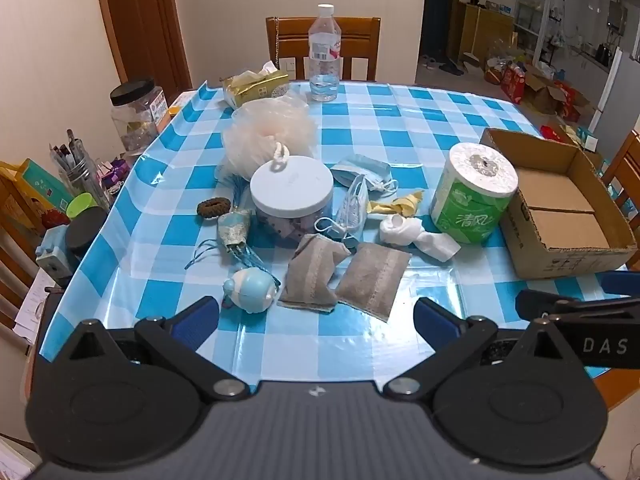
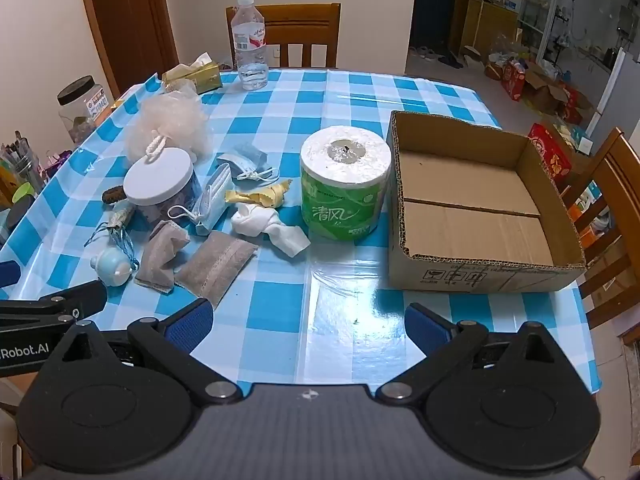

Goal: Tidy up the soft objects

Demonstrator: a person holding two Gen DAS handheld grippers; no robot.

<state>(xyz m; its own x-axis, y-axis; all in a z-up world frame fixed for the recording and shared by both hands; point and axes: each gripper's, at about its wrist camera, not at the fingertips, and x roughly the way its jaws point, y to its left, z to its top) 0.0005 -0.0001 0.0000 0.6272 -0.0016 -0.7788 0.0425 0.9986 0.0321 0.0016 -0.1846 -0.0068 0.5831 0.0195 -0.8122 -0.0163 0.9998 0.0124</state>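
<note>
I hold both wide open – left hand-held gripper (image 1: 316,316), right hand-held gripper (image 2: 308,320) – above the tabletop (image 2: 280,320), nothing gripped

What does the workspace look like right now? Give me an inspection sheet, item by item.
Surface: table under a blue and white checked cloth, glossy near the front edge.
Job's things: two grey pouches, white sock bundle, face masks, yellow rag, mesh bath sponge, toilet roll, all loose on the cloth; cardboard box holds nothing.
Clutter: white-lidded jar, water bottle, tissue pack, blue egg-shaped toy, brown hair tie.
Grippers: left hand-held gripper open; right hand-held gripper open; both hold nothing.
Cables: nothing seen.
Surroundings: wooden chair behind table, side shelf with pen jar at left.
</note>
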